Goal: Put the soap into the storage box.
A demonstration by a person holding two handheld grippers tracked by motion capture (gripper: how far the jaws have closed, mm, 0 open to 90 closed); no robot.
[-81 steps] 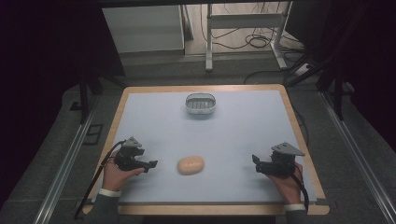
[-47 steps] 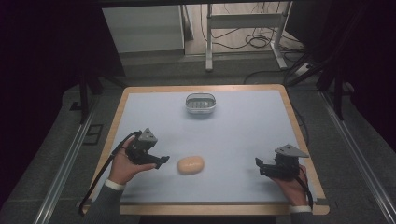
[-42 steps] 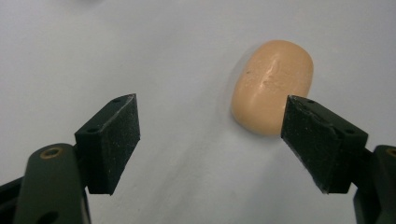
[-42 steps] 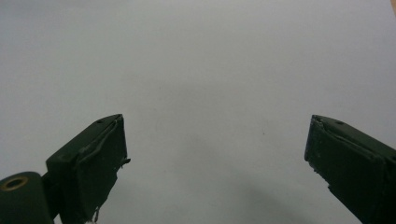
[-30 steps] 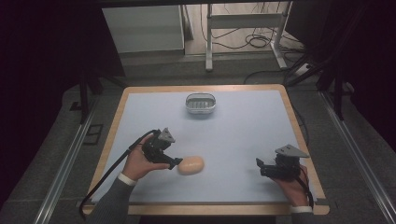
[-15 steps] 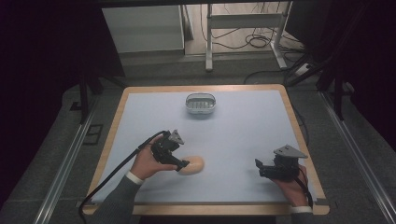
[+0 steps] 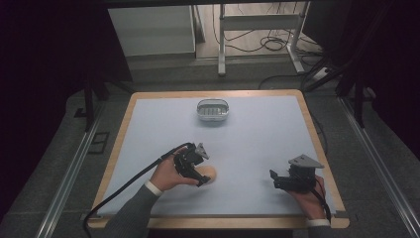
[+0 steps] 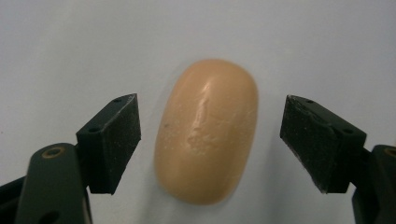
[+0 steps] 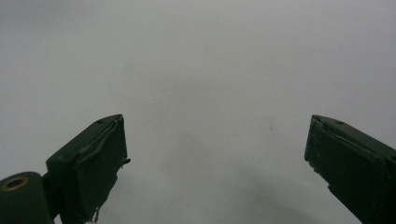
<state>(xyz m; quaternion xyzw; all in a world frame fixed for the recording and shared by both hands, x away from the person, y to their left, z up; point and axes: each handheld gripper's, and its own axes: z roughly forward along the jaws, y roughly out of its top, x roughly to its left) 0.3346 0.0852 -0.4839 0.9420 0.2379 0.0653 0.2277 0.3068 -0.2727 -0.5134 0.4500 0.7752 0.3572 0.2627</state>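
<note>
A tan oval bar of soap (image 8: 207, 131) lies on the pale table mat, seen in the high view as a small tan lump (image 7: 210, 174) partly under my left gripper (image 7: 200, 179). In the left gripper view the soap sits between the two black pads (image 8: 114, 142), with a gap on each side; the left gripper (image 8: 210, 144) is open and nothing presses on the soap. My right gripper (image 7: 273, 179) rests at the front right of the table, held by a hand. Its jaws stand wide apart over bare mat in the right gripper view (image 9: 215, 158), open and empty.
A small metal wire basket (image 7: 212, 109) stands at the back middle of the mat (image 7: 257, 134). The table has a wooden rim (image 7: 317, 144). Beyond it are a dark floor, cables and a metal frame (image 7: 257, 34).
My left hand has moved right and slightly down, bringing its gripper over the soap so the jaws now straddle it. The right hand has stayed put.
</note>
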